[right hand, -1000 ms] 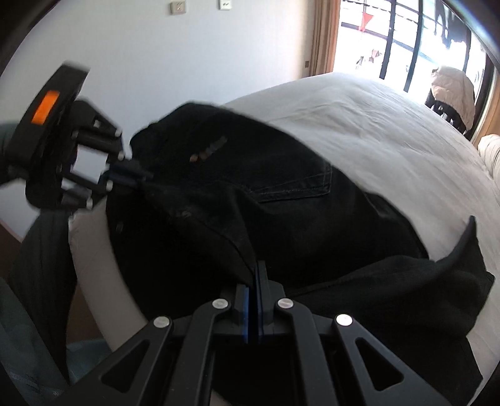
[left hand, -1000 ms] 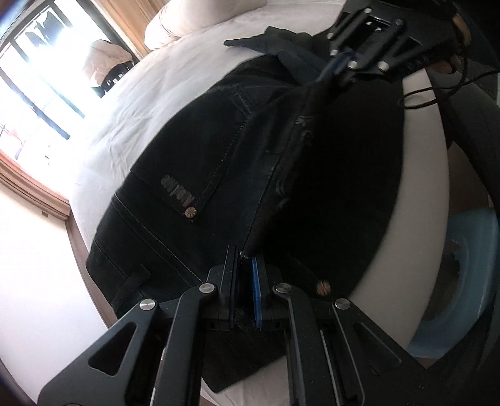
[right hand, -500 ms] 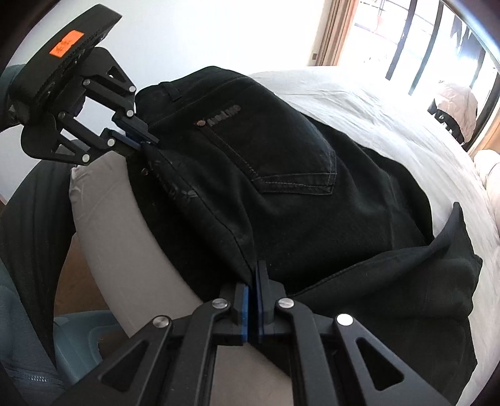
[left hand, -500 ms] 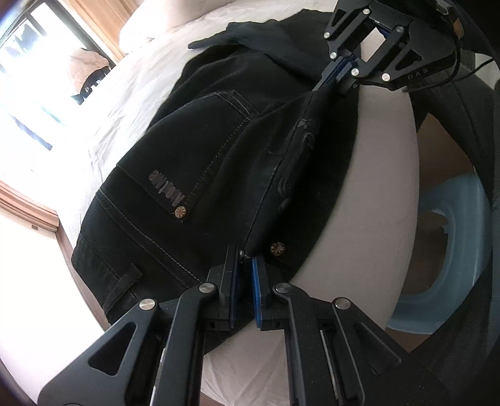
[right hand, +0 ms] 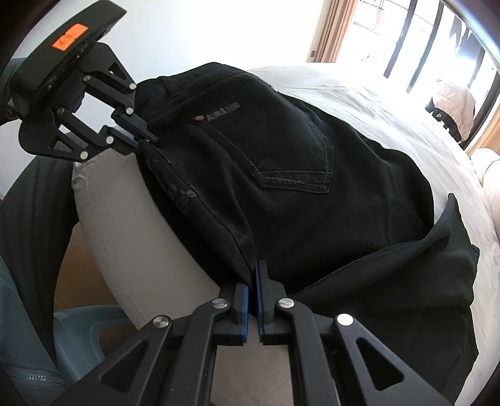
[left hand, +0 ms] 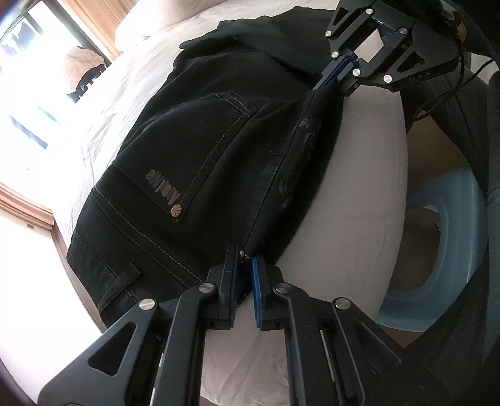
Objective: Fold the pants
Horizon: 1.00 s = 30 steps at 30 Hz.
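Note:
Black jeans point(left hand: 203, 156) lie on a white bed point(left hand: 359, 187) with a back pocket facing up, folded lengthwise. In the left wrist view my left gripper point(left hand: 245, 259) is shut on the jeans' side edge near the waistband. Farther along that same edge my right gripper point(left hand: 325, 82) is pinching the cloth. The right wrist view shows the right gripper point(right hand: 253, 268) shut on the jeans point(right hand: 281, 187) at the bed's edge point(right hand: 125, 234). There the left gripper point(right hand: 143, 140) holds the waistband end at upper left. The edge runs taut between the two. A loose leg end point(right hand: 406, 296) is bunched to the right.
A pale blue plastic stool point(left hand: 453, 250) stands on the floor beside the bed, also in the right wrist view point(right hand: 84, 337). A person's dark trouser leg point(right hand: 31, 218) is close at the left. Pillows point(left hand: 156, 18) lie at the bed's head, and a bright window point(right hand: 422, 47) is behind.
Both grippers carried the pinched edge down and in toward the bed's edge. The top layer now lies flatter, and less black cloth hangs over the side.

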Available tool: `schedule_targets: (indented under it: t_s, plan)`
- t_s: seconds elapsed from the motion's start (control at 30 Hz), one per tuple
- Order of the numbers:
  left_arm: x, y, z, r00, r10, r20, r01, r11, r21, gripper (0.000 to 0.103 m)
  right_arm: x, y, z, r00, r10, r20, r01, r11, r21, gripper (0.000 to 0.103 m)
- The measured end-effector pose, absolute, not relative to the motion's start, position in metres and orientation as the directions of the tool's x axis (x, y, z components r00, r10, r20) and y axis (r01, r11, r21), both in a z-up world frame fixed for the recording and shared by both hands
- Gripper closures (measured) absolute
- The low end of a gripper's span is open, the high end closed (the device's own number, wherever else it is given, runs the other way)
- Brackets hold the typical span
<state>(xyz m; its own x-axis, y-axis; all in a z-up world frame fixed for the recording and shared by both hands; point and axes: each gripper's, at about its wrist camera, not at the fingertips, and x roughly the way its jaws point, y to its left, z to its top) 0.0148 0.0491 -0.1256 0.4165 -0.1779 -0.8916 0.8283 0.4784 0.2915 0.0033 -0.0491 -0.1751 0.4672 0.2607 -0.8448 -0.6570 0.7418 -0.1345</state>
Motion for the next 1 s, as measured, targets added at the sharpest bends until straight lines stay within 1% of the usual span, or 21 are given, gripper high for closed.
schedule_targets:
  t_s: [0.33,0.4,0.5,0.53,0.57,0.6,0.67,0.77,0.83,0.9,1.0]
  plan:
    - [0.021,0.055,-0.138,0.415,-0.186,-0.891,0.819,0.502,0.277,0.095,-0.003,-0.044,-0.188,0.461,0.254,-0.85,-0.655,0.744,-0.132,0.096]
    - [0.022,0.056,-0.138,0.424,-0.185,-0.887,0.813,0.509,0.282,0.094,-0.005,-0.043,-0.189,0.459,0.254,-0.851,-0.656,0.743,-0.133,0.091]
    - [0.023,0.056,-0.136,0.433,-0.169,-0.885,0.8,0.524,0.291,0.091,-0.008,-0.044,-0.189,0.472,0.247,-0.846,-0.654,0.742,-0.147,0.088]
    - [0.023,0.055,-0.137,0.43,-0.166,-0.887,0.797,0.532,0.287,0.09,-0.007,-0.044,-0.189,0.474,0.247,-0.845,-0.648,0.747,-0.145,0.086]
    - [0.024,0.056,-0.134,0.423,-0.169,-0.89,0.793,0.545,0.273,0.089,-0.008,-0.045,-0.191,0.47,0.252,-0.846,-0.642,0.755,-0.132,0.078]
    - [0.025,0.058,-0.13,0.414,-0.177,-0.893,0.786,0.564,0.253,0.088,-0.009,-0.047,-0.191,0.455,0.273,-0.848,-0.638,0.764,-0.097,0.067]
    - [0.027,0.064,-0.119,0.398,-0.195,-0.896,0.763,0.613,0.205,0.086,-0.012,-0.049,-0.19,0.442,0.307,-0.843,-0.632,0.773,-0.049,0.056]
    - [0.027,0.074,-0.094,0.401,-0.227,-0.887,0.723,0.673,0.155,0.086,-0.018,-0.053,-0.183,0.447,0.322,-0.834,-0.622,0.782,-0.032,0.054]
    - [0.032,0.079,-0.071,0.421,-0.287,-0.86,0.685,0.722,0.095,0.086,-0.02,-0.059,-0.169,0.442,0.366,-0.819,-0.614,0.789,0.021,0.055]
    - [0.042,0.079,-0.054,0.461,-0.32,-0.828,0.645,0.761,0.065,0.086,-0.016,-0.07,-0.144,0.465,0.44,-0.768,-0.593,0.799,0.099,0.055]
    - [0.071,0.069,-0.046,0.513,-0.345,-0.786,0.575,0.818,0.016,0.086,0.005,-0.079,-0.124,0.506,0.473,-0.721,-0.543,0.824,0.16,0.055]
